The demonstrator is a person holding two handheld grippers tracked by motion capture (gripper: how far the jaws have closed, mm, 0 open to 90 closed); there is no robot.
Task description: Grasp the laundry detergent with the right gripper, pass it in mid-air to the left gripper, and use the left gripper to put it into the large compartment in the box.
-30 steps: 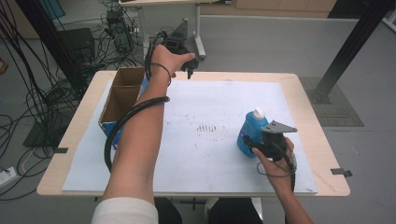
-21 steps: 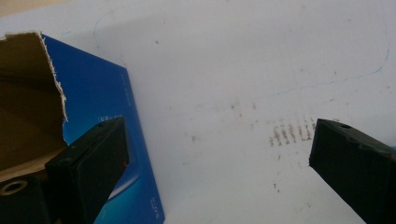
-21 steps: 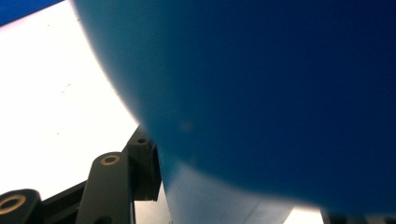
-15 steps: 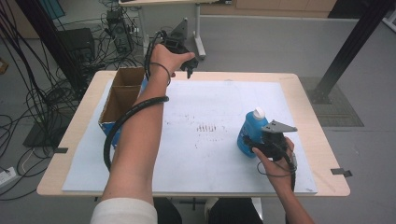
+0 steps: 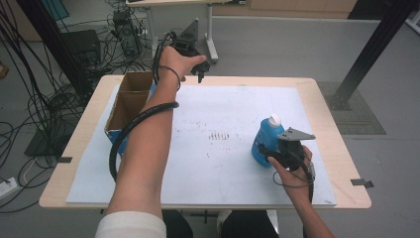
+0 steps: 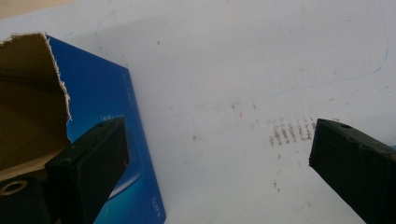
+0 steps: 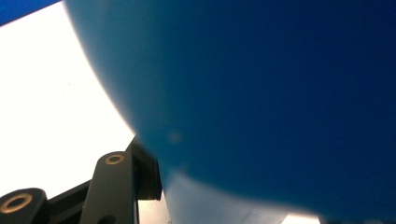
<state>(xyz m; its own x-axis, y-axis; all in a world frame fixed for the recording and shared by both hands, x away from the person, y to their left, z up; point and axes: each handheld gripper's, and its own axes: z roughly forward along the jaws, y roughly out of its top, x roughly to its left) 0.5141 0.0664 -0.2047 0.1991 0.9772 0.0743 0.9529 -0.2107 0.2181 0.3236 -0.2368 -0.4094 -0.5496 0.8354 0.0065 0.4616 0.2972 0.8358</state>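
Observation:
A blue bottle (image 5: 264,140) with a white cap stands upright on the white sheet at the right. My right gripper (image 5: 271,151) is shut on its lower body from the near side; its jaws have just been closing with the bottle between them. In the right gripper view the bottle (image 7: 261,93) is pressed close above one black finger (image 7: 114,186). My left gripper (image 5: 200,75) hangs over the table's far edge, open and holding nothing. In the left gripper view its jaws (image 6: 219,144) stand wide apart above the sheet.
An open cardboard box (image 5: 130,99) with blue sides (image 6: 107,107) sits at the far left of the white sheet (image 5: 223,163). The wooden table (image 5: 346,168) borders the sheet. Cables and a black post lie on the floor beyond.

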